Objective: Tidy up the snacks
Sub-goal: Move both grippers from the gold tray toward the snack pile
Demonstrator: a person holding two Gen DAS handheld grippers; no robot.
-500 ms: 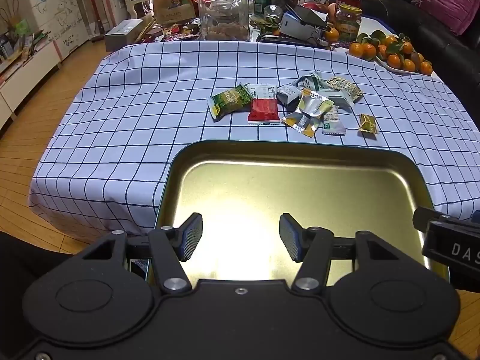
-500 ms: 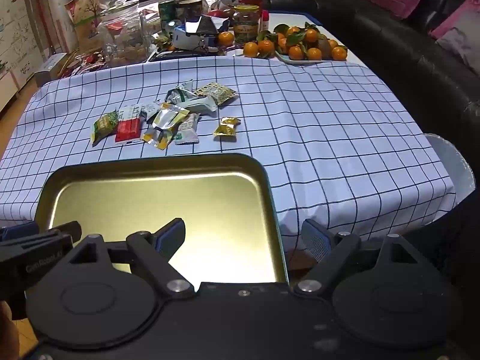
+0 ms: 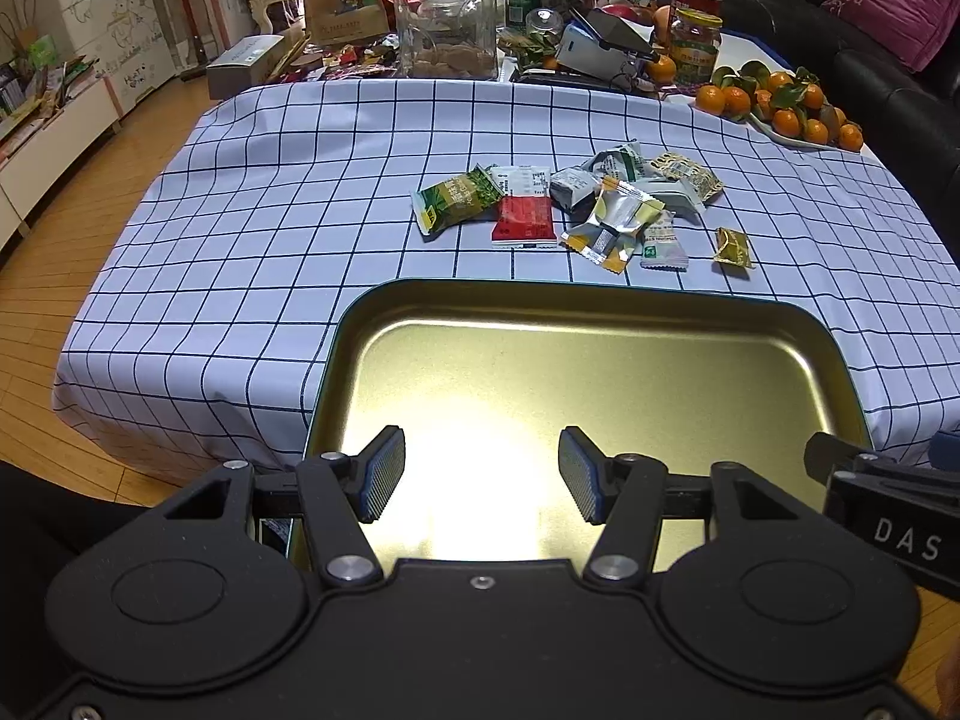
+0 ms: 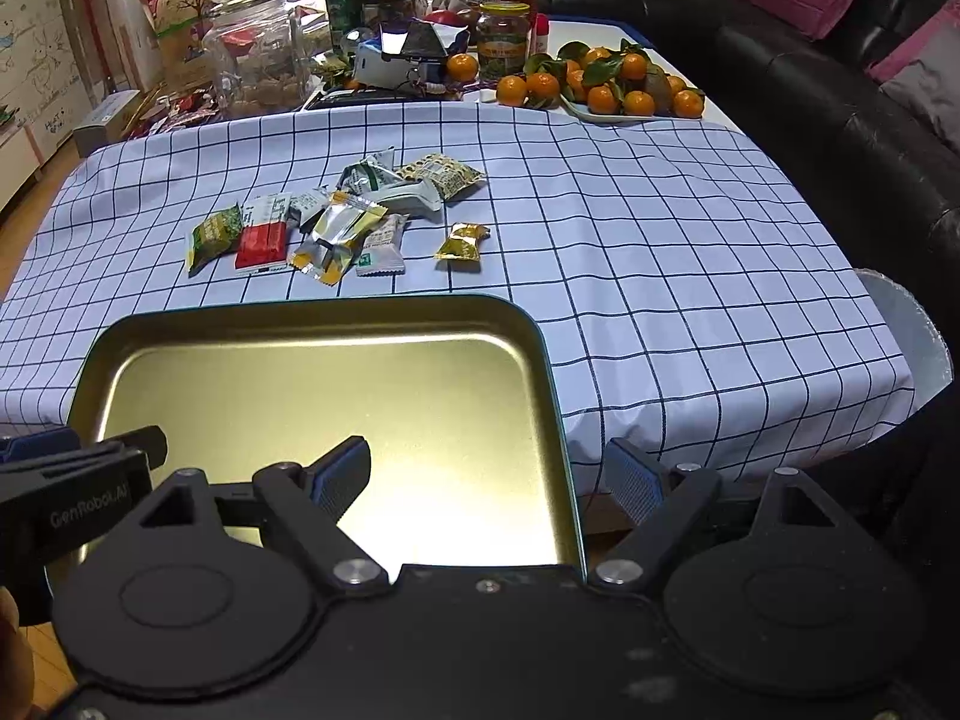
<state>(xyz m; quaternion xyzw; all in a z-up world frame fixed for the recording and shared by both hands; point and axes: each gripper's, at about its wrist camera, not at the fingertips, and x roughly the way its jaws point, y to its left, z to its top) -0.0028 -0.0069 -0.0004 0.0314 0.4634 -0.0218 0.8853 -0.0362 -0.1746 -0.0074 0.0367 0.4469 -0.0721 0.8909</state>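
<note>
A gold metal tray [image 3: 600,312] lies at the near edge of the checked tablecloth; it also shows in the right wrist view [image 4: 324,315]. Beyond it lie several snack packets: a green one [image 3: 456,199], a red one [image 3: 523,221], a silver-yellow one [image 3: 615,219] and a small gold one [image 3: 733,247]. The same pile [image 4: 336,222] and gold packet [image 4: 461,240] show in the right wrist view. My left gripper [image 3: 481,474] is open and empty over the tray's near part. My right gripper [image 4: 489,477] is open and empty astride the tray's right rim.
A glass jar [image 3: 447,24], cans, boxes and a plate of tangerines [image 3: 780,105] crowd the far end of the table. A black sofa [image 4: 840,90] runs along the right side. Wooden floor [image 3: 54,240] lies to the left.
</note>
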